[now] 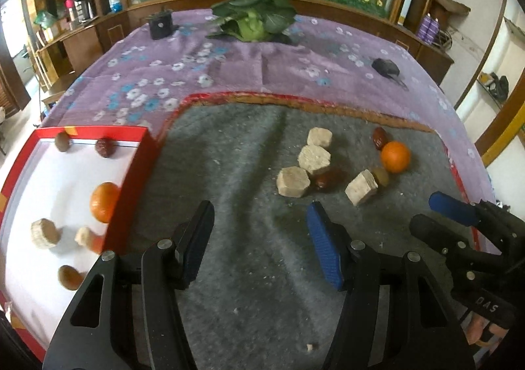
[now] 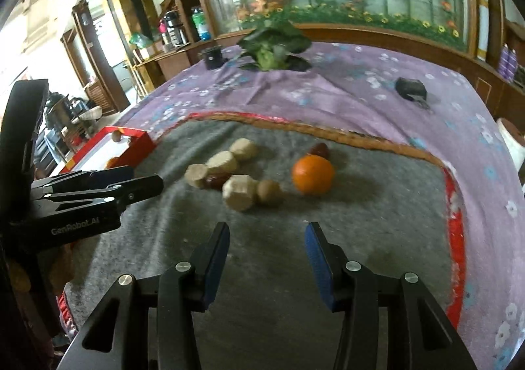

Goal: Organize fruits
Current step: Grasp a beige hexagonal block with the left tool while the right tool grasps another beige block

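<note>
Both hand-held grippers, left [image 1: 259, 238] and right [image 2: 267, 258], are held wide and empty over grey felt matting [image 2: 361, 222]. At frame centre, the round orange fruit [image 2: 313, 174] could be nudged and rolled away if the blue pads [image 2: 316, 255] are closed off-centre.

— What covers the table [image 1: 82, 51]?
— A purple floral cloth [image 1: 249, 74], with a grey mat [image 1: 236, 173] over it.
— And on the cloth?
— A leafy cabbage [image 1: 252, 17], two dark objects, a red tray [image 1: 139, 169].

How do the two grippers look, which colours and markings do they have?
Both the left gripper and the right gripper are matte black, with angular cut-out linkages, silver round pivot pins and blue textured pads on the fingers. White "GenRobot.AI" lettering is printed on the left one's side.
</note>
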Available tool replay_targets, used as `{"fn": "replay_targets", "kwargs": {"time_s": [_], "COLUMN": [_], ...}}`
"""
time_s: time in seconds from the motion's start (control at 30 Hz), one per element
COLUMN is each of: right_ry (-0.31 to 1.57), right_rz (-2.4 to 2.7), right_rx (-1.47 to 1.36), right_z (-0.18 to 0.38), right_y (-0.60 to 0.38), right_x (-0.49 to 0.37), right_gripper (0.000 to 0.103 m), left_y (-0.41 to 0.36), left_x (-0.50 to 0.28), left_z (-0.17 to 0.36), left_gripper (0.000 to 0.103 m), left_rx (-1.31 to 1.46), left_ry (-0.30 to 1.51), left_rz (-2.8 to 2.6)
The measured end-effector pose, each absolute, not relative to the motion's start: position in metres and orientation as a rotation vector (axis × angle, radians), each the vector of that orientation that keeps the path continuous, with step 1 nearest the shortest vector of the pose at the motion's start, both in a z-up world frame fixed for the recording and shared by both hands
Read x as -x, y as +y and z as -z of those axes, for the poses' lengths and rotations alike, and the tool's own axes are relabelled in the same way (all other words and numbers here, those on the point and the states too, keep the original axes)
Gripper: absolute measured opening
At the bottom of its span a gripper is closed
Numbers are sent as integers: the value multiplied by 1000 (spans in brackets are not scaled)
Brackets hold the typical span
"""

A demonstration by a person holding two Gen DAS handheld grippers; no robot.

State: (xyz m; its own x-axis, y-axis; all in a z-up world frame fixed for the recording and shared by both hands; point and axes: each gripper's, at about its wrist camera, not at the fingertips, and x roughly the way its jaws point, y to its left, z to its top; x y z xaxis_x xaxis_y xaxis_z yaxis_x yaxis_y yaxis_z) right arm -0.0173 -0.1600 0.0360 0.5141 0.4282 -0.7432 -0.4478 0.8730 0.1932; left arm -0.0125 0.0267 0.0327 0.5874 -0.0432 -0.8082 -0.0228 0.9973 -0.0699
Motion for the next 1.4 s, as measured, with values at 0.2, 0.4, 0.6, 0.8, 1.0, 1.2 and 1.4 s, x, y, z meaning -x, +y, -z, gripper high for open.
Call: {"fn": "replay_targets", "kwargs": {"time_s": [0.2,0.4,0.6,0.8,1.0,1.2,1.4], "right_ry": [891,896,908,920,958,964,945], "right_rz": [-536,-544,-546,-586,-688,-638,-609], "right_rx": [16,21,30,22,5,57,107], "right_z": [-32,-30,-27,-27,-23,-16,-14], "right_y": [-164,-162,-160,-152,-132,-115,-106], "right_x": [15,12,9,7,1,-15,-20], "right_gripper": [47,47,47,47,47,47,47], "left_y": [19,10,8,12,13,18,21], "left_x": [1,-13,-21,-21,-11,-2,3], "left_z": [-22,-13,-8,-8,-14,-24,-29], "left_gripper": [59,59,55,23,23,23,23], "left_rx": [47,15,-11,-16,-7,-16,-17], "left_ry": [970,995,987,979,964,939,926], "left_rz": [50,94,109,127,128,113,106]}}
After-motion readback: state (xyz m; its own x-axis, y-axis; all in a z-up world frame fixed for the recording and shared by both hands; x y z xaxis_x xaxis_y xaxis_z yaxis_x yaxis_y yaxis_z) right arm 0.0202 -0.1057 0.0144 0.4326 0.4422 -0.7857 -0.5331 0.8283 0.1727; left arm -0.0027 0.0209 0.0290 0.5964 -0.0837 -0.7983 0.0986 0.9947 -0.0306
